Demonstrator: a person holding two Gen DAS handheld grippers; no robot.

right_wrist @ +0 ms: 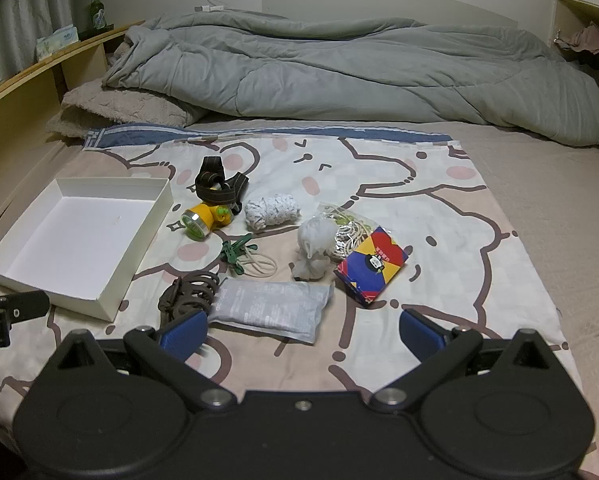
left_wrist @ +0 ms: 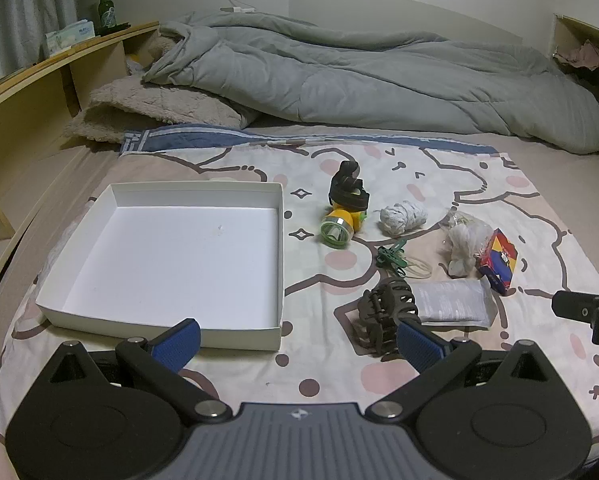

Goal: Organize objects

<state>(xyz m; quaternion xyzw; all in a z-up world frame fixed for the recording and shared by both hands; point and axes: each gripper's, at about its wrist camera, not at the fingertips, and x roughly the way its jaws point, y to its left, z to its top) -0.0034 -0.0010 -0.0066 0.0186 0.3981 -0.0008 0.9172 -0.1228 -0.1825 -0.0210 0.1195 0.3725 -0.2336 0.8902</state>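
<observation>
An empty white box (left_wrist: 203, 196) (right_wrist: 111, 184) lies on a cartoon-print cloth on the bed. To its right lie a yellow headlamp (left_wrist: 345, 216) (right_wrist: 211, 208), a white rolled cloth (left_wrist: 403, 216) (right_wrist: 273, 210), green clips (left_wrist: 391, 258) (right_wrist: 237, 254), a brown hair claw (left_wrist: 387, 312) (right_wrist: 189, 292), a grey packet (left_wrist: 451, 302) (right_wrist: 271, 308), a white plastic bag (left_wrist: 463, 246) (right_wrist: 315, 246) and a colourful small box (left_wrist: 497, 266) (right_wrist: 373, 268). My left gripper (left_wrist: 297, 344) is open and empty, near the box's front edge and the hair claw. My right gripper (right_wrist: 303, 330) is open and empty, in front of the grey packet.
A crumpled grey duvet (left_wrist: 359, 76) (right_wrist: 359, 68) covers the far side of the bed. A wooden shelf (left_wrist: 39, 92) runs along the left, with a green bottle (left_wrist: 106, 10) and a tissue pack (left_wrist: 69, 36). A bag of rubber bands (right_wrist: 347, 228) lies behind the colourful box.
</observation>
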